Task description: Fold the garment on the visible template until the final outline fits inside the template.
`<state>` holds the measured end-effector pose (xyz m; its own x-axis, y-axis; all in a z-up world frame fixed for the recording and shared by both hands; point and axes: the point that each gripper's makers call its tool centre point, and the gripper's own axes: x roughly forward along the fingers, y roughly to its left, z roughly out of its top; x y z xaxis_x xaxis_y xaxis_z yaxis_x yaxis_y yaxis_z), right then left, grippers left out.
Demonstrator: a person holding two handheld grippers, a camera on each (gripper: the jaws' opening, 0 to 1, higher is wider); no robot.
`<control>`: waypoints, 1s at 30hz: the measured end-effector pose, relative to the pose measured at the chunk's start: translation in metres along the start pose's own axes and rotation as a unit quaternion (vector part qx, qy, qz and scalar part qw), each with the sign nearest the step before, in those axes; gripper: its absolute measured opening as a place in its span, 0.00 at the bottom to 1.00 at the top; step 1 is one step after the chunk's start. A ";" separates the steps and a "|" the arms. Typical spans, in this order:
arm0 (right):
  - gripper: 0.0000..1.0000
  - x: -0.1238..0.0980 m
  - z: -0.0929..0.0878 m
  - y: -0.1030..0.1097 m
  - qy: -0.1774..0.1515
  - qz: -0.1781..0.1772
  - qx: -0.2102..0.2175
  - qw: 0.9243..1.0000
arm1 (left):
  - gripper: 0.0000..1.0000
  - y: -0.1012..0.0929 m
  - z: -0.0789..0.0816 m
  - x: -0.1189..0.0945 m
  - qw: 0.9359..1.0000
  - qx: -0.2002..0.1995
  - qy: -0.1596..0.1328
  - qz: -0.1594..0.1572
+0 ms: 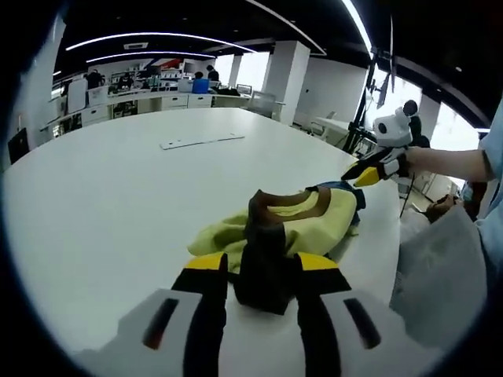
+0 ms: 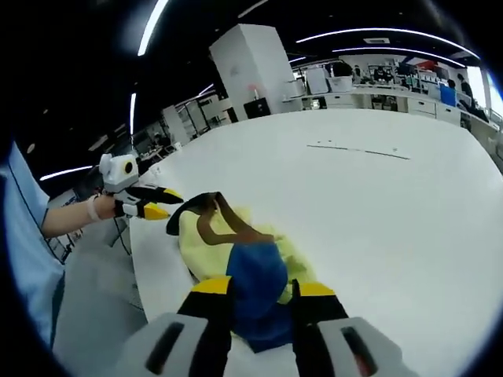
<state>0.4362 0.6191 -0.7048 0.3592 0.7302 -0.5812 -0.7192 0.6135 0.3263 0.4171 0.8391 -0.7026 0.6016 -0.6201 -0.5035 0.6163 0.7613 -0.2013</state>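
Observation:
A crumpled yellow garment [image 1: 314,224] with a dark brown collar and a blue part lies near the edge of the white table [image 1: 118,196]. My left gripper [image 1: 262,271] is shut on a dark brown fold of it. In the right gripper view my right gripper [image 2: 262,290] is shut on the garment's blue part [image 2: 255,275], with the yellow cloth [image 2: 196,236] bunched beyond. Each gripper is seen from the other: the right gripper [image 1: 365,174] at the garment's far blue end, the left gripper [image 2: 161,203] at its brown end.
A thin pale strip [image 1: 200,141] lies flat further out on the table, also seen as a fine line [image 2: 357,149]. The table edge [image 2: 145,267] runs close beside the garment. A person's forearm [image 1: 448,161] is at the right. Desks and pillars stand behind.

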 end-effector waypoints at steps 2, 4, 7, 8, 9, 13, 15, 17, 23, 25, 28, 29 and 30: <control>0.23 0.002 -0.003 0.000 0.003 0.005 0.010 1.000 | 0.27 -0.001 -0.001 0.001 1.000 -0.005 0.001 -0.002; 0.22 0.002 -0.005 -0.001 0.005 0.007 0.020 1.000 | 0.25 -0.003 -0.001 0.001 1.000 -0.012 0.001 -0.006; 0.21 0.002 -0.006 -0.002 0.002 0.007 0.032 0.999 | 0.21 -0.006 -0.001 0.003 1.000 -0.014 0.000 -0.012; 0.21 0.002 -0.006 -0.003 0.001 0.006 0.033 0.999 | 0.21 -0.006 -0.001 0.003 1.000 -0.014 0.000 -0.013; 0.20 0.001 -0.006 -0.003 -0.002 0.006 0.039 0.999 | 0.20 -0.007 0.000 0.004 1.000 -0.017 0.000 -0.016; 0.16 0.001 0.000 -0.006 -0.018 0.008 0.061 0.998 | 0.17 -0.009 0.002 0.006 1.000 -0.019 -0.003 -0.021; 0.15 0.002 0.000 -0.010 -0.019 0.002 0.066 0.998 | 0.16 -0.010 0.002 0.007 0.999 -0.022 -0.001 -0.023; 0.15 0.005 -0.002 -0.011 -0.017 0.004 0.075 0.997 | 0.16 -0.009 0.002 0.008 1.000 -0.020 -0.001 -0.023; 0.05 0.008 -0.005 -0.005 -0.016 0.012 0.086 0.996 | 0.11 -0.009 0.004 0.008 0.999 -0.026 -0.004 -0.025; 0.03 0.007 -0.004 -0.003 -0.018 0.012 0.083 0.996 | 0.08 -0.009 0.004 0.008 0.999 -0.031 -0.005 -0.028; 0.00 0.005 -0.003 -0.002 -0.020 0.011 0.082 0.996 | 0.05 -0.010 0.003 0.008 0.999 -0.036 -0.004 -0.028; 0.00 0.004 -0.003 -0.002 -0.022 0.010 0.083 0.996 | 0.04 -0.009 0.003 0.008 0.999 -0.037 -0.004 -0.027; 0.00 0.004 -0.003 -0.002 -0.023 0.010 0.084 0.996 | 0.03 -0.009 0.003 0.008 0.999 -0.038 -0.005 -0.027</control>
<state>0.4377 0.6197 -0.7096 0.3760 0.7527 -0.5403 -0.6177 0.6383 0.4594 0.4183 0.8267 -0.7027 0.5739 -0.6619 -0.4822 0.6075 0.7389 -0.2913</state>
